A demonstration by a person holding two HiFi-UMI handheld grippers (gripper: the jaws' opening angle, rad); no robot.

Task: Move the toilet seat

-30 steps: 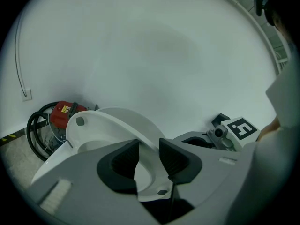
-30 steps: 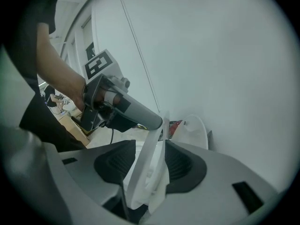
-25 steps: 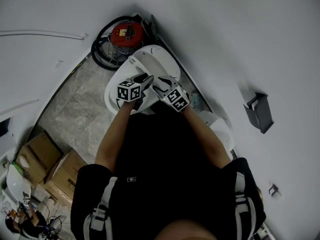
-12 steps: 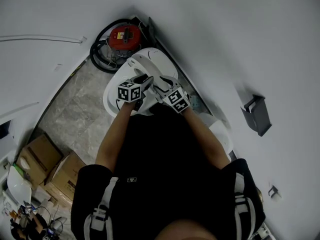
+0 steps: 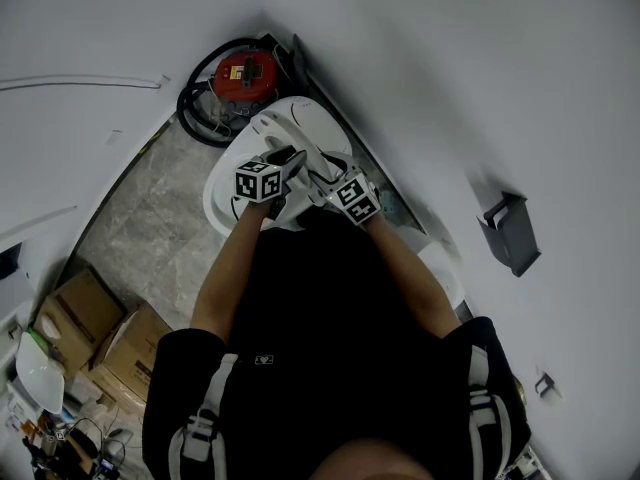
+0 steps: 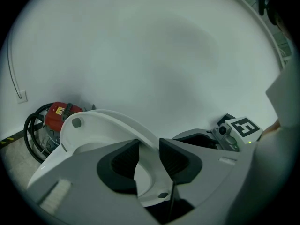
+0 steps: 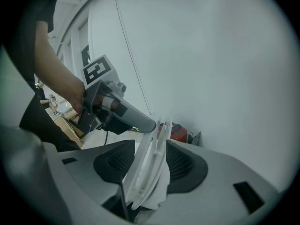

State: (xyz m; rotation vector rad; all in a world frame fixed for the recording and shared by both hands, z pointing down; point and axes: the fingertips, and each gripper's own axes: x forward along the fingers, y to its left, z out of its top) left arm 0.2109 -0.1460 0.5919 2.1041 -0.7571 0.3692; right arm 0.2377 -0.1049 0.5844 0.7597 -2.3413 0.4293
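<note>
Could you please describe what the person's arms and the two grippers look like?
Both the left gripper and the right gripper have smooth grey bodies with black ribbed pads. Each carries a white cube printed with black square markers. The person wears a black short-sleeved top and grey shoulder straps.

the toilet seat [image 5: 310, 128] is ahead of the person [image 5: 330, 348], a vacuum cleaner [image 5: 245, 73] behind it in the corner, cardboard boxes [image 5: 100, 338] on the floor left, a wall holder [image 5: 510, 233] right.
</note>
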